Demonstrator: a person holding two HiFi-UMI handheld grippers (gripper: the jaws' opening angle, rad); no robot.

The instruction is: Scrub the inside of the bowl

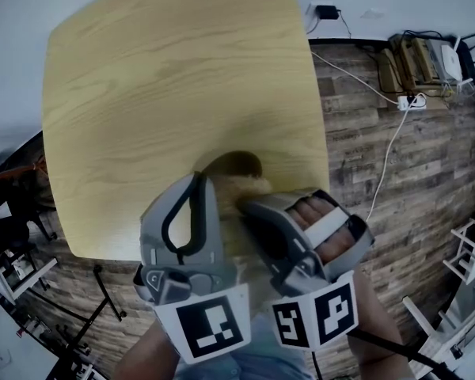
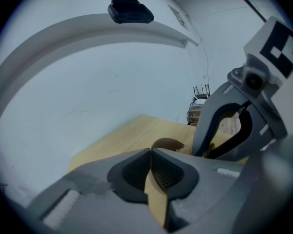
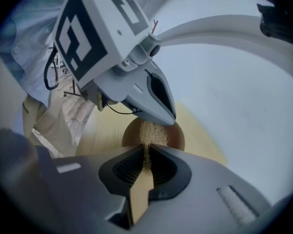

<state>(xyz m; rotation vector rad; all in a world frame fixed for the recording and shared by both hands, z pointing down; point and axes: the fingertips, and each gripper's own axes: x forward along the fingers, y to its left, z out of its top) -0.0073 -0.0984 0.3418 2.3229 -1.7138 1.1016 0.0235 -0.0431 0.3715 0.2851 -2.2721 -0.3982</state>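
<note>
Bowl sits near the front edge of the pale wood-grain counter. It is small, round, dark brown and smooth-walled, probably wood or plastic. I judge it light and rigid, so it is likely to skate on the slick counter under scrubbing unless it is steadied at the rim. The right hand-held gripper is clenched on a tan scrubber, with coarse, springy fibres bunched between its ribbed pads and pushed down into the bowl's hollow. The scrubber should compress easily, so a firm pinch low on the wad suits it. The left hand-held gripper has its jaws closed together at the bowl's near rim. Whether they pinch that rim is unclear.
</note>
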